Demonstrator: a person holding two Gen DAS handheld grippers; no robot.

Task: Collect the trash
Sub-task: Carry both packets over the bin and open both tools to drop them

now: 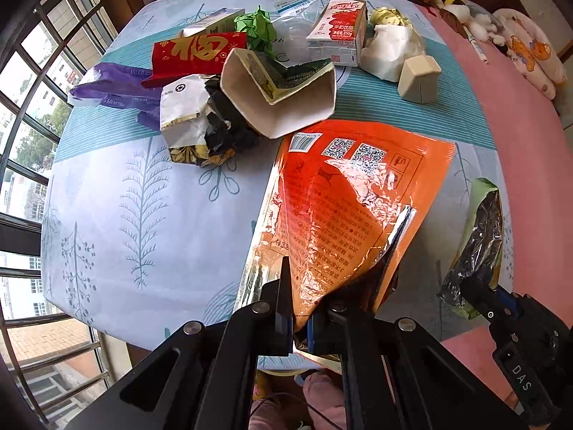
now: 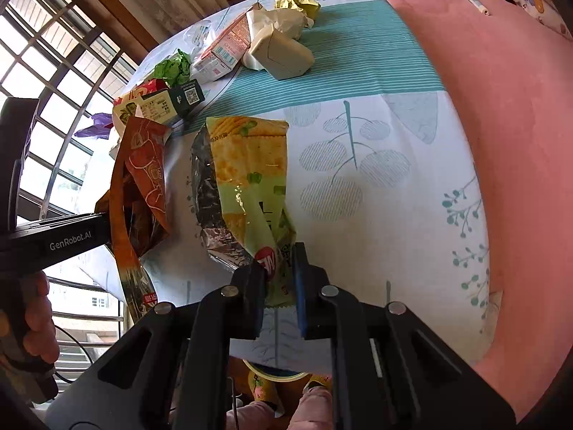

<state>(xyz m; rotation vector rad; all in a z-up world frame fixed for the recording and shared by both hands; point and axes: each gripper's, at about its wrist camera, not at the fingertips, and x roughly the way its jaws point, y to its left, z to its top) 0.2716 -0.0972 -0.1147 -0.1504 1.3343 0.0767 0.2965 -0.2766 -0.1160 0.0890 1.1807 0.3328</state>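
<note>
Trash heap [image 1: 247,82] on leaf-print tablecloth [image 1: 118,193] by barred window [image 1: 32,107]; jaws pinching orange wrapper [image 1: 351,193], green wrapper [image 2: 250,179].

left wrist: steep down, close | right wrist: same (shared: table [image 1: 118,193], trash pile [image 1: 250,82])

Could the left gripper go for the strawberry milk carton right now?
Probably not yet: the left gripper is shut on the orange snack bag. The strawberry milk carton sits unobstructed across the table beyond the pile.
</note>
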